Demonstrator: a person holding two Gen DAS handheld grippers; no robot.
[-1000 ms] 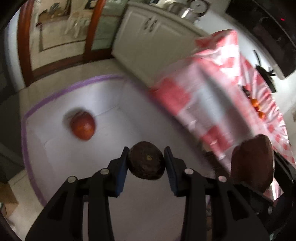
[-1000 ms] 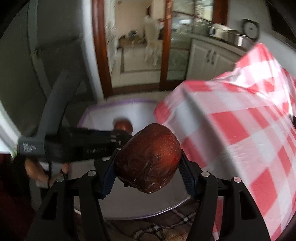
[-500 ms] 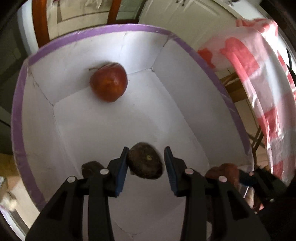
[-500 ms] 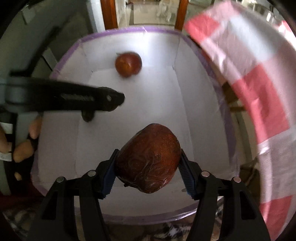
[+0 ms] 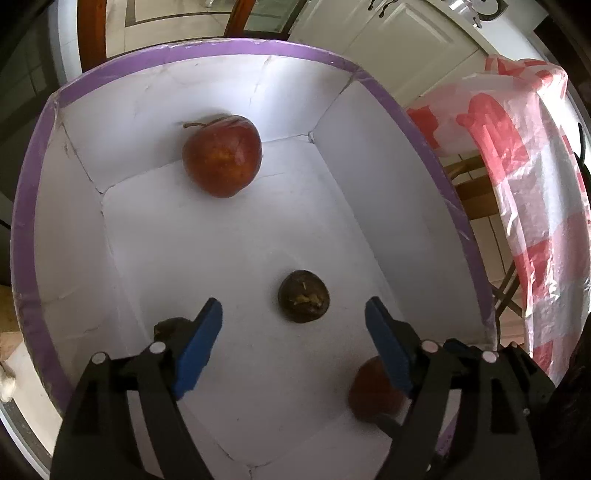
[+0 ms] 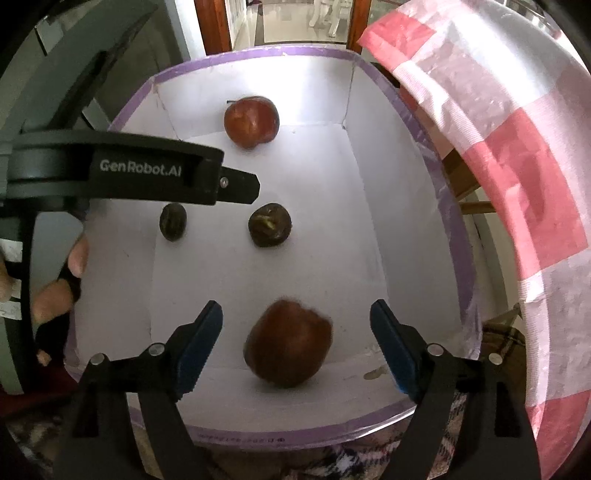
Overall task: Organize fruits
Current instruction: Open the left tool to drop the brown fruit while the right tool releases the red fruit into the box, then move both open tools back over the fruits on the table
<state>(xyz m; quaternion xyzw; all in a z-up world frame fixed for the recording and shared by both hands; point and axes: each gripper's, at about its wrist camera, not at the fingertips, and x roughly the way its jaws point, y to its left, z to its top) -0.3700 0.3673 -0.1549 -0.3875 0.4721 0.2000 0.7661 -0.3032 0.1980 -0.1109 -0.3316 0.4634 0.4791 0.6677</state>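
Note:
A white box with a purple rim [image 5: 26,229] [image 6: 303,430] holds several fruits. A red apple [image 5: 221,155] [image 6: 252,121] lies at its far end. A dark round fruit [image 5: 303,302] [image 6: 269,225] lies mid-floor, just ahead of my open, empty left gripper [image 5: 293,321]. A second dark fruit [image 6: 172,221] [image 5: 168,326] lies near the left wall. A dark red fruit [image 6: 289,348] [image 5: 373,391] lies on the floor between the fingers of my open right gripper [image 6: 295,321], blurred. The left gripper's body [image 6: 133,171] crosses the right wrist view.
A table with a red-and-white checked cloth [image 5: 532,184] [image 6: 509,166] stands to the right of the box, its wooden frame [image 5: 469,184] showing beneath. White cabinets [image 5: 388,33] and a wooden door frame [image 6: 214,26] lie beyond. A plaid fabric [image 6: 351,461] lies below the box's near edge.
Both grippers have opened above the box. The left let go of the dark round fruit and the right let go of the dark red fruit; both now lie on the box floor.

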